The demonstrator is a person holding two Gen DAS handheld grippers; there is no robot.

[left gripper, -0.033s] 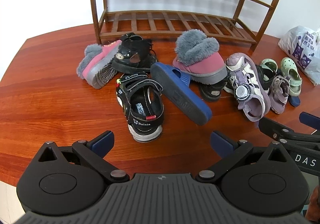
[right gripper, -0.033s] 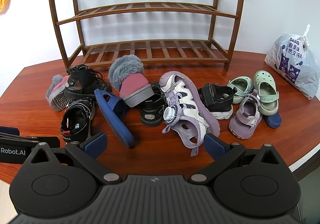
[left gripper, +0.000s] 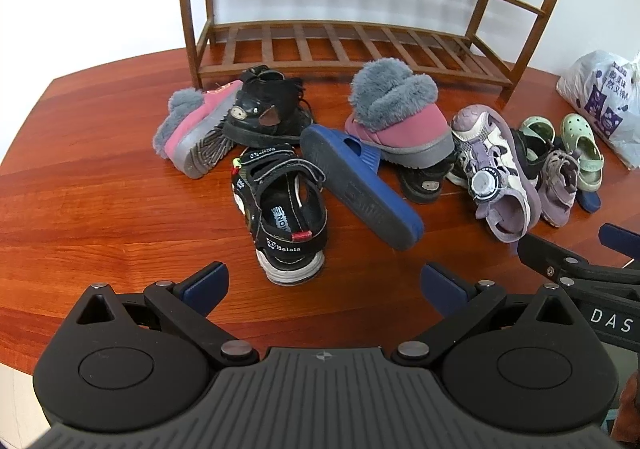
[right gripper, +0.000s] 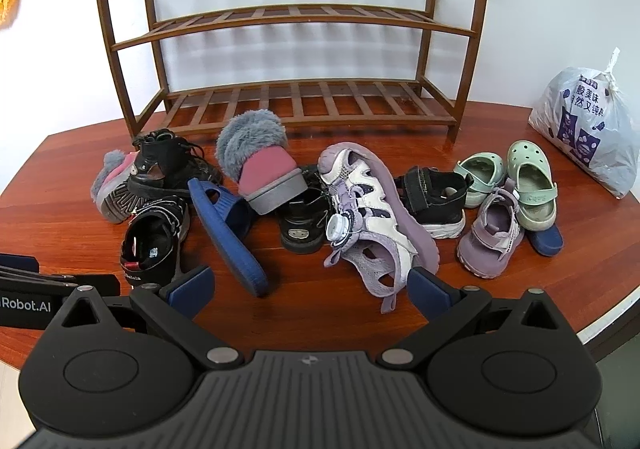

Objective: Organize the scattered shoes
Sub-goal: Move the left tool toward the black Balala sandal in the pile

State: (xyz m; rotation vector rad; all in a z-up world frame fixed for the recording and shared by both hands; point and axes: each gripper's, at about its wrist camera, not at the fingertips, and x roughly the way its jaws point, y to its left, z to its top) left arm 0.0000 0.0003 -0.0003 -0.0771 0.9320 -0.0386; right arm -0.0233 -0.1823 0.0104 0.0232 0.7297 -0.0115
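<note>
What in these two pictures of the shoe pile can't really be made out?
- Second blue slipper: right wrist view, mostly buried under the green clogs and lilac sandal.
- Small black shoe: left wrist view, half under the pink furry boot.
- Plastic bag: cut off by the left wrist view's edge.

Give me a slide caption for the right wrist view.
Open right tool faces scattered shoes before an empty wooden rack.

Nothing changes between the two moments: the shoes lie in the same heap, and both the left gripper and right gripper hold position, fingers spread.
</note>
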